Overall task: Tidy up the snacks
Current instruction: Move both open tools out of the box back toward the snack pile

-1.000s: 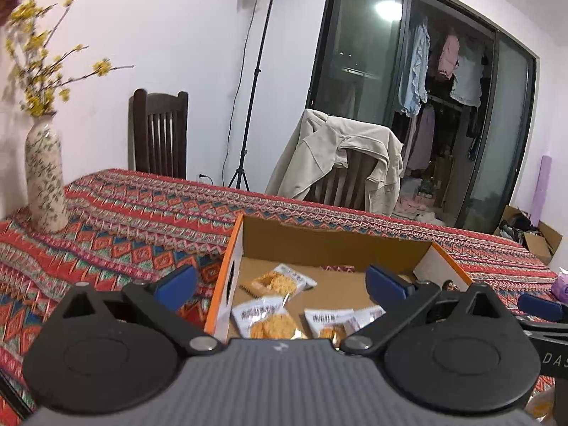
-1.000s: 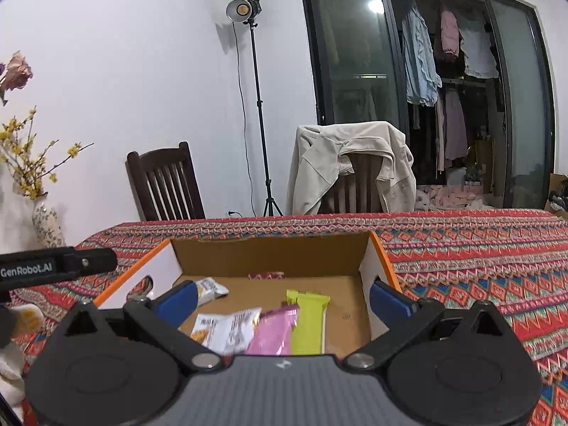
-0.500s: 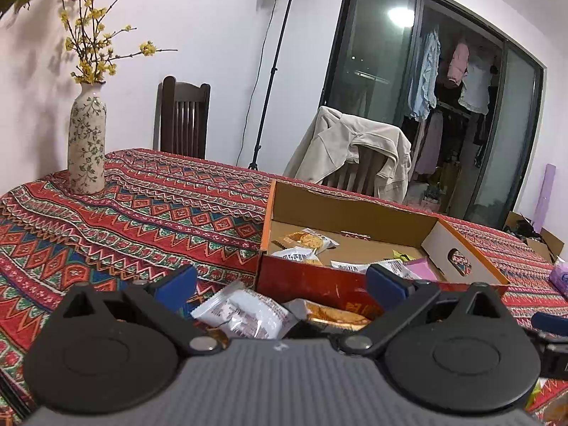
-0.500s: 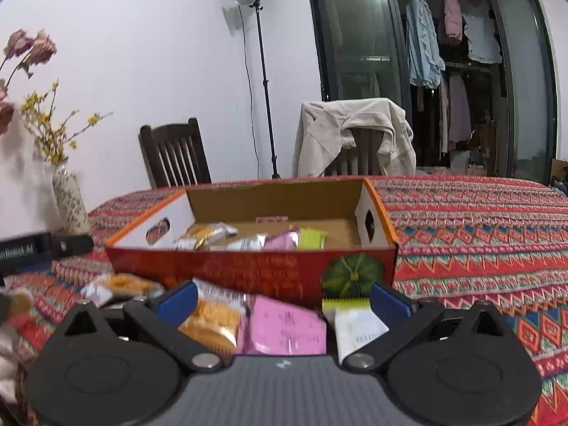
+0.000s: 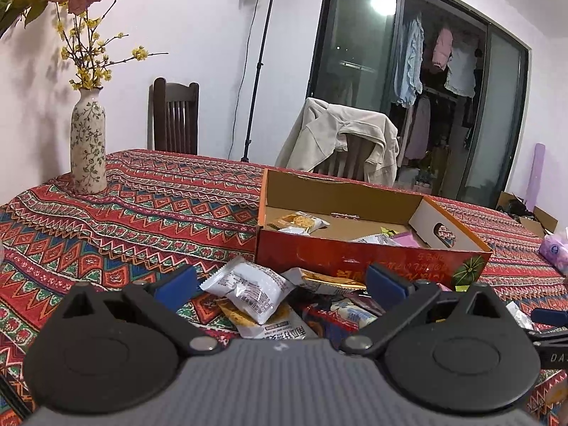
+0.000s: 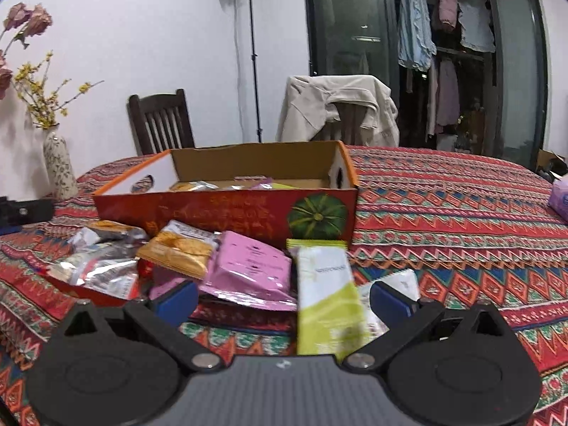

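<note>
A red cardboard box (image 5: 355, 261) (image 6: 227, 209) with several snack packets inside stands on the patterned tablecloth. A loose pile of packets lies in front of it. My left gripper (image 5: 280, 285) is open and empty, low over a white packet (image 5: 248, 289) and an orange one (image 5: 330, 278). My right gripper (image 6: 284, 296) is open and empty, low over a pink packet (image 6: 252, 266) and a white-and-green packet (image 6: 328, 294). An orange packet (image 6: 177, 248) and silver packets (image 6: 96, 269) lie to its left.
A flowered vase (image 5: 88, 149) (image 6: 59, 167) stands at the table's left. Two chairs (image 5: 174, 119) (image 5: 355, 149) stand behind the table, one draped with a jacket. A purple pack (image 5: 555, 248) lies at the far right.
Both grippers have pulled back from above the box and dropped low toward the table. They now face the loose packets in front of the box. Both stayed open.
</note>
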